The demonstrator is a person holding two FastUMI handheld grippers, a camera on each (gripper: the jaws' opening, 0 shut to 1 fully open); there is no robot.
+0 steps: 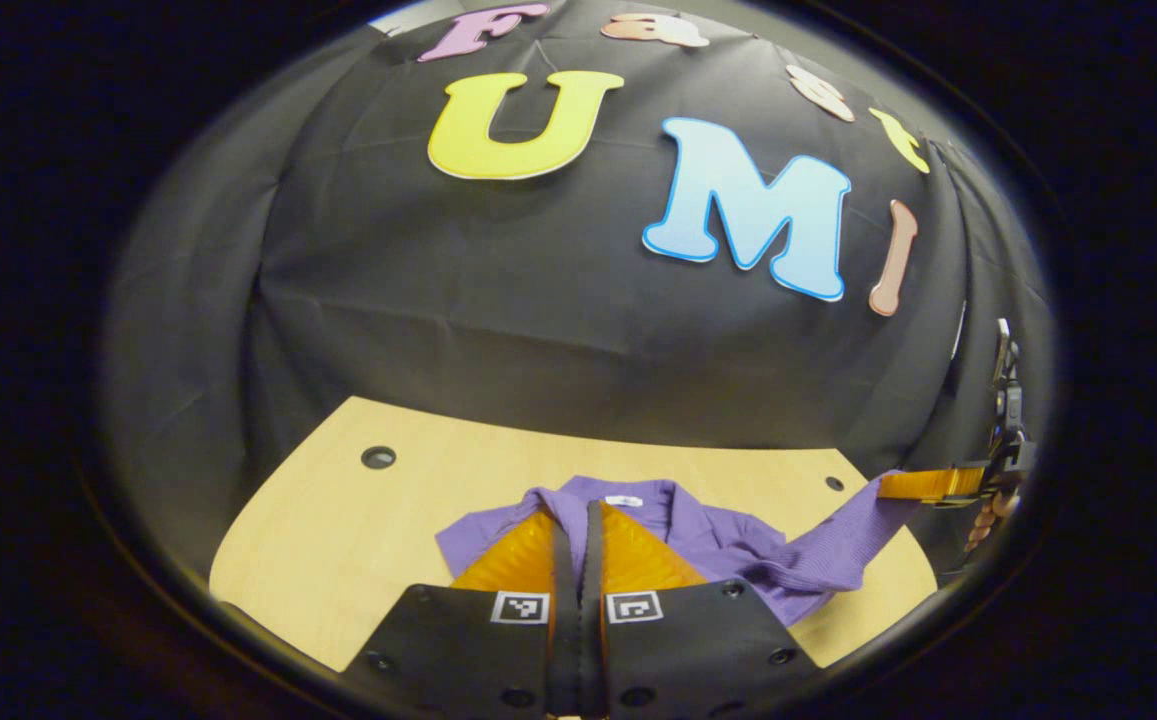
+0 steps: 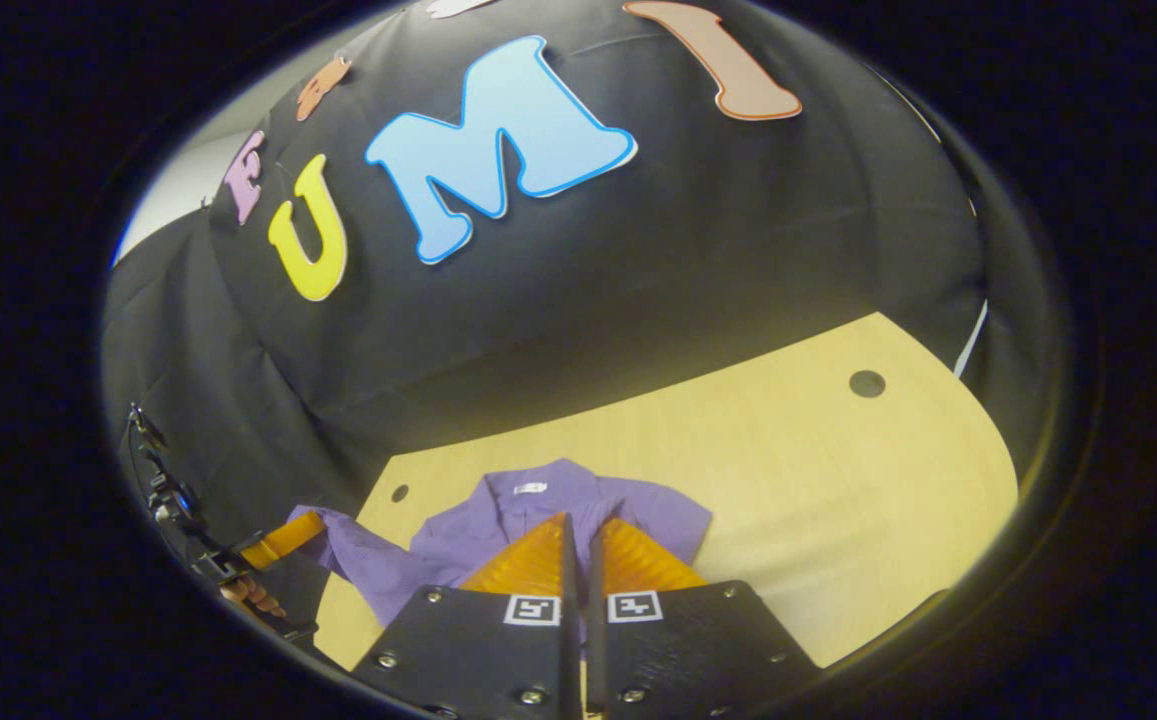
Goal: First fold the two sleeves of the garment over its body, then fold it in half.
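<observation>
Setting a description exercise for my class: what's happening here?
A person is folding a purple short-sleeved cloth shirt on a pale wooden table. The right gripper pinches one sleeve, pulled out sideways; the left gripper grips the other sleeve. Both are shut. Neither sleeve lies over the body yet.

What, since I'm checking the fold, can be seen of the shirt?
The shirt is purple thin cloth with a collar and white neck label. It lies rumpled on the table, collar toward the wall. The left gripper and right gripper each pinch a sleeve, lifted outward.
</observation>
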